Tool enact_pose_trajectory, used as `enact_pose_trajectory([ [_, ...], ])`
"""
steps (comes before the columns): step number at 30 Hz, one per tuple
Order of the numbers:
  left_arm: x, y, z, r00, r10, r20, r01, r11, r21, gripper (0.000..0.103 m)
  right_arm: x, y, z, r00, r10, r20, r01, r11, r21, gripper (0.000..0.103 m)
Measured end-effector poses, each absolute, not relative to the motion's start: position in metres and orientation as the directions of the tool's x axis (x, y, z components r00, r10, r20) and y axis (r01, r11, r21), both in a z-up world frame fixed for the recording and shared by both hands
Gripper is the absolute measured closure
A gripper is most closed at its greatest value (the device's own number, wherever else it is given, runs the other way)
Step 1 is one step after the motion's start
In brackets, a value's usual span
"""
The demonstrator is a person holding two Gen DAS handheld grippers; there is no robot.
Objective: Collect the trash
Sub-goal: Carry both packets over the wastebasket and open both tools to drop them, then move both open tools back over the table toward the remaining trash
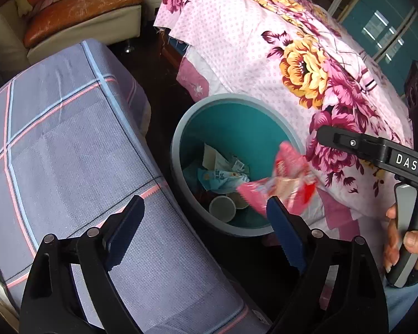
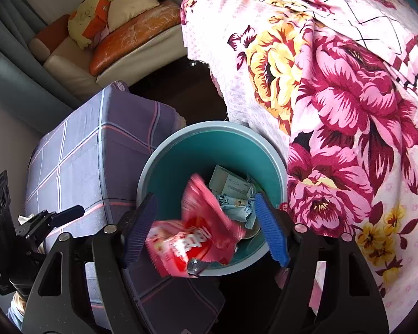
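Only right wrist view shows red wrapper (image 2: 193,236) text over bin (image 2: 153,164).

Both views were lit by soft, even daylight, bright on the floral bedsheet (image 1: 264,41), which looked slightly washed out at its palest parts. The floor between the furniture fell into deep shadow. Glare streaked the teal cabinet panes (image 1: 381,30) in the left wrist view. The red snack wrapper (image 2: 192,236) was smeared by motion blur in both views, while the bin (image 2: 153,172) and its contents stayed sharp. Fisheye distortion bowed straight edges, and black vignetting closed the corners.
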State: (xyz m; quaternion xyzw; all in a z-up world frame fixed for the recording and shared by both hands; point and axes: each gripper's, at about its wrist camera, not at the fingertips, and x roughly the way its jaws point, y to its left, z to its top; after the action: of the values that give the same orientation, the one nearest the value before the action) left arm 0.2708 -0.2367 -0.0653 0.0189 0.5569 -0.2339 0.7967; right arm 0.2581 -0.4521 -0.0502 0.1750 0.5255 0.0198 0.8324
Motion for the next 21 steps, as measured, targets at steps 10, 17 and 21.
enact_pose_trajectory([
  [10, 0.261, -0.209, -0.063, 0.272, -0.359, -0.893, 0.35, 0.901, -0.256, 0.012, 0.251, -0.429, -0.042, 0.419, 0.217, -0.881, 0.139, 0.944, 0.299, 0.024],
  [17, 0.247, -0.185, -0.051, 0.298, -0.371, -0.88, 0.334, 0.904, -0.268, 0.01, 0.24, -0.403, -0.027, 0.418, 0.213, -0.883, 0.105, 0.954, 0.28, 0.02],
  [21, 0.238, -0.169, -0.043, 0.316, -0.378, -0.87, 0.325, 0.905, -0.276, 0.01, 0.233, -0.385, -0.017, 0.42, 0.214, -0.882, 0.08, 0.959, 0.27, 0.02],
])
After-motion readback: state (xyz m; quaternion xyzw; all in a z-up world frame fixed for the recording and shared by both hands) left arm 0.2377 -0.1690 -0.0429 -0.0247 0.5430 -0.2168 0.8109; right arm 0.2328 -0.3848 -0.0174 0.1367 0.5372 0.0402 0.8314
